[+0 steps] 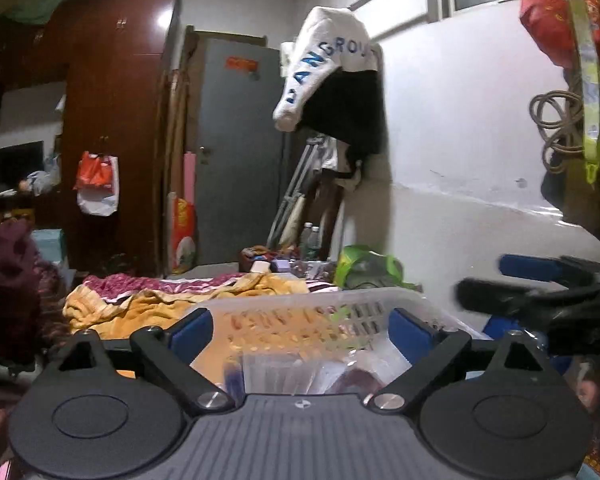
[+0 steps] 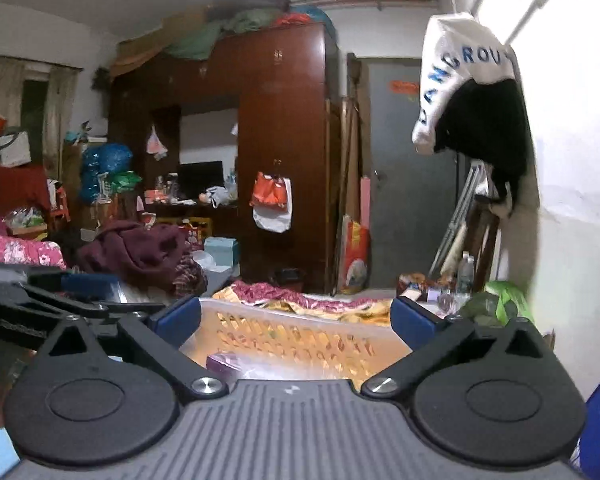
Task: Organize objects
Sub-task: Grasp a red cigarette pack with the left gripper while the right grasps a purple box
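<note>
**Both grippers spread above the basket**

Blue-padded fingers [image 1: 191,330] of the left gripper [image 1: 302,330] stand wide apart, pinching nothing; the right gripper [image 2: 296,318] is spread just as wide, also empty. Below and just ahead of both sits the white slotted basket [image 1: 324,304], translucent plastic with clear packets [image 1: 276,372] and a purple item [image 2: 228,360] inside. In the left wrist view the right gripper shows at the right edge, near the basket's corner. Beyond the basket lies a yellow and red blanket [image 1: 140,304] on the bed, with a green bag [image 1: 364,264] against the white wall. Farther off stand a dark wooden wardrobe [image 2: 280,152], a grey door [image 1: 240,152] and a hanging white garment [image 1: 328,60] with blue lettering.
</note>
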Tool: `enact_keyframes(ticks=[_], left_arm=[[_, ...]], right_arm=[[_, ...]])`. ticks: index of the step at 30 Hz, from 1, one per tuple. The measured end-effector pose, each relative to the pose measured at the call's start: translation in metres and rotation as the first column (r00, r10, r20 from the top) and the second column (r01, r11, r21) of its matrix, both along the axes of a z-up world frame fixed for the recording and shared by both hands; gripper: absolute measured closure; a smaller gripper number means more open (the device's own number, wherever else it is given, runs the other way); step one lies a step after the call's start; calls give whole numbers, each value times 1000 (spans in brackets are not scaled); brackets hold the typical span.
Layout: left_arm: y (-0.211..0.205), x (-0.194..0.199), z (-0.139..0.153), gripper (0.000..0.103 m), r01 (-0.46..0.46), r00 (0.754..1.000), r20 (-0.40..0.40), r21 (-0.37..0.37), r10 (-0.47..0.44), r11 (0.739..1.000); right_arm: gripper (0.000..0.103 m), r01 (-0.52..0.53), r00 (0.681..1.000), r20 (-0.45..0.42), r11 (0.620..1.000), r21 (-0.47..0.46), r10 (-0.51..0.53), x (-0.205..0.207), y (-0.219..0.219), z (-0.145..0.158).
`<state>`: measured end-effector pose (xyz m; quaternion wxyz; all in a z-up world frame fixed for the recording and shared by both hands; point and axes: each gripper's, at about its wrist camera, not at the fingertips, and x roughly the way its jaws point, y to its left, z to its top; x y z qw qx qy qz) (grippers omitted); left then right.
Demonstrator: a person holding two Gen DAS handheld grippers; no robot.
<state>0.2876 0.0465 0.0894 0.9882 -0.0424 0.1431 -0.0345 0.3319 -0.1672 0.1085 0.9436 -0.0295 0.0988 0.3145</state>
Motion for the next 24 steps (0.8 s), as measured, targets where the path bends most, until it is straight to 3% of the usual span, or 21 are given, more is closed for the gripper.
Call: enact_keyframes(ticks=[5,7,9,12,15,19,24], left_arm=[[6,-76,-19,6,23,996,91,2,-23,1000],[5,-94,-38,5,27,999,36,2,-27,1000],[3,-99,-61,5,22,999,-45,2,-21,1000],[-1,-96,-89,11,23,990,-143,41,-17,999],[2,-92,-102,14,32,982,-186,34,-25,999],[8,-85,-108,31,24,972,-233,29,-16,999],[-2,-86,-116,31,38,964,-265,75,-17,996]], right_arm=[[0,-75,995,-50,986,148,84,-42,-52,-19],[0,-104,991,-72,987,120,113,-58,-51,-36],[0,-101,978,-178,993,60,110,-58,-39,-64],[0,-143,933,-328,989,41,148,-41,-16,-100],[0,-130,917,-371,990,62,144,-27,-1,-116],[0,-137,899,-412,989,49,145,-19,12,-125],[9,-138,895,-422,989,44,144,-29,7,-131]])
